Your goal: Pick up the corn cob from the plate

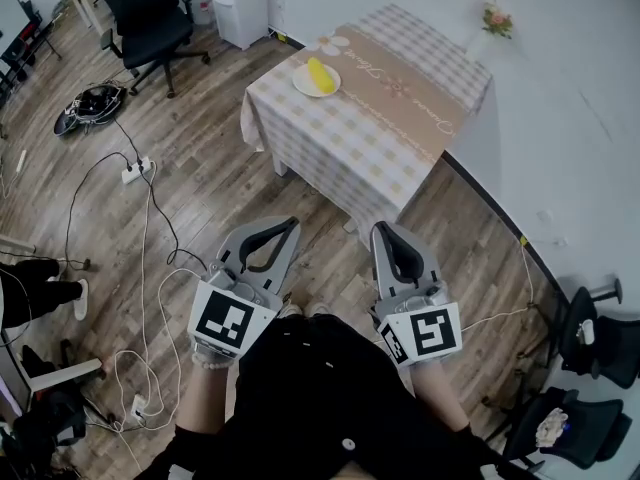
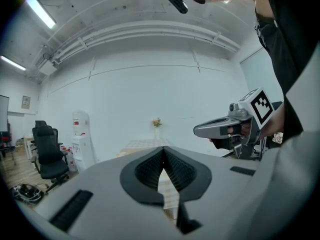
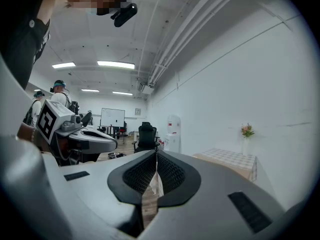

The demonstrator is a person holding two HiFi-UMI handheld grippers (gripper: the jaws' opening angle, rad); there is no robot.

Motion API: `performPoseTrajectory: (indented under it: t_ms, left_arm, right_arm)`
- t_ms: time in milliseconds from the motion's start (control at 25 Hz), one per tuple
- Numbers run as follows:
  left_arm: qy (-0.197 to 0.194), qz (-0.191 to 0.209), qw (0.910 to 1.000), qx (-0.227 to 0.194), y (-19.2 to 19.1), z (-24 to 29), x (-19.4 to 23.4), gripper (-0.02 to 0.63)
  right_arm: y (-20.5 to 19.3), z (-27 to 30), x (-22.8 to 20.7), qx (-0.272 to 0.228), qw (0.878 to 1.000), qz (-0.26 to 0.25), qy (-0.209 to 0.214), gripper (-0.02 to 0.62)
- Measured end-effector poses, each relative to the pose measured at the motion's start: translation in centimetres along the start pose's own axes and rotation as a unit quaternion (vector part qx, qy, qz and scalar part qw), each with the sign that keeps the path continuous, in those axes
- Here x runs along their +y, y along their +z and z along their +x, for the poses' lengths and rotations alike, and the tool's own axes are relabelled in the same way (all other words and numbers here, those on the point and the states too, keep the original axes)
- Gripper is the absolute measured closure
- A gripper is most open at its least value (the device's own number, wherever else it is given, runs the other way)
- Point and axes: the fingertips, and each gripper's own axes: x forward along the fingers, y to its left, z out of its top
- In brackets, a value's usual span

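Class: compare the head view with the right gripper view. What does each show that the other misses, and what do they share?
Only the head view: the corn cob on its plate, and a floor power strip. Only the right gripper view: a whiteboard and ceiling lights. Both: the checked table, the flowers, and the left gripper.

head: steeply down | gripper views: level | shared: distant table [image 1: 400,118]

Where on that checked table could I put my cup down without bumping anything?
Most of the table is bare: the near side from the plate to the right corner, the tan runner, and the strip between runner and wall. Only the left corner is taken, by the plate with the corn cob. Flowers stand by the far corner.
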Motion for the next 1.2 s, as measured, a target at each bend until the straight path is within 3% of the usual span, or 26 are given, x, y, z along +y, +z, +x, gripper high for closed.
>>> performPoseTrajectory:
  t_ms: [200, 520, 680, 800, 1200]
  left_arm:
    - [0.015, -0.037, 0.9991, 0.014, 0.1, -1.1, 0.5, 0.592]
    - [0.009, -0.017, 0.9998, 0.001, -0.2, -2.7, 0.9, 0.592]
    - [0.013, -0.031, 0.9994, 0.005, -0.5, -3.6, 0.9, 0.592]
    - [0.006, -0.015, 0.9999, 0.0, -0.8, -3.8, 0.8, 0.592]
    - [0.009, -0.019, 0.9998, -0.005, -0.1, -3.9, 0.5, 0.592]
  right_arm:
    - [0.3, -0.1, 1.0, -0.011, 1.0, 0.007, -0.005, 0.552]
    - [0.2, 0.0, 2.6, -0.015, 1.0, 0.01, -0.008, 0.552]
    - [0.1, -0.3, 3.4, -0.016, 1.0, 0.003, -0.014, 0.552]
    - [-0.1, -0.5, 3.5, -0.014, 1.0, 0.003, -0.018, 0.552]
    - [0.1, -0.5, 3.1, -0.018, 1.0, -0.002, -0.024, 0.552]
